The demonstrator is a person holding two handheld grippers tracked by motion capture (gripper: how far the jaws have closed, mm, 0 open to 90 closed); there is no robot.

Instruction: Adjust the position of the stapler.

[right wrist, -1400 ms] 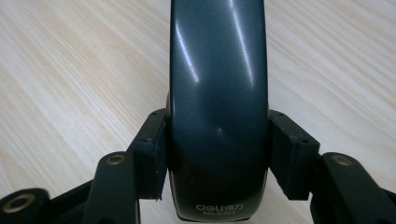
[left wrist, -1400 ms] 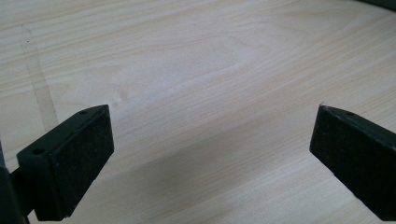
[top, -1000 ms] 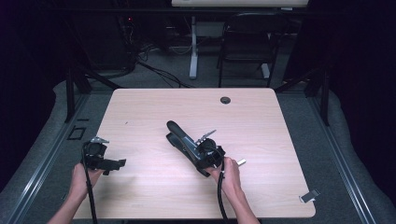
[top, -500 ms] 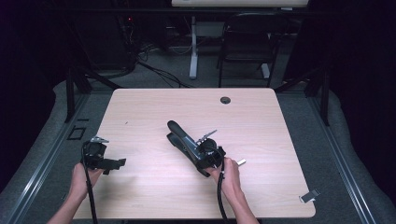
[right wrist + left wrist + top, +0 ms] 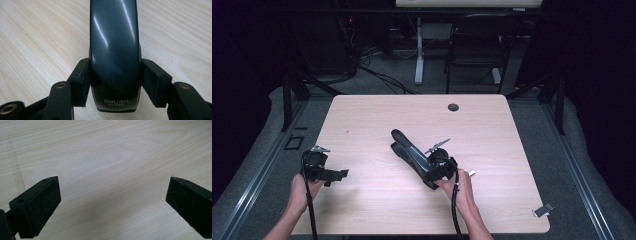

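The right claw (image 5: pixel 113 85) was clenched on the stapler (image 5: pixel 113 50), its two pads pressed flat against either side of the dark glossy body near the rear end, just above the printed brand mark. From the high view, the stapler (image 5: pixel 412 152) lay near the middle of the tabletop (image 5: pixel 492 125), angled away from the person, with the right claw (image 5: pixel 438 170) gripping its near end and the right hand (image 5: pixel 459 187) behind it. Whether the stapler rested fully on the wood or was tipped up a touch at the gripped end could not be told. Over on the near left side, the left claw (image 5: pixel 332 174) hung just above bare wood, well apart from the stapler, and in its own view the left claw (image 5: pixel 112 202) stood released, jaws spread wide with nothing but wood grain between them. A small dark grommet (image 5: pixel 453 107) sat near the far edge, well clear of the action. So the grasp looked done and secure; what remained, as a judgement, was the lift or the carry, and perhaps a handover, since the left claw was open and waiting. Nothing suggested the stapler had reached any final spot yet.
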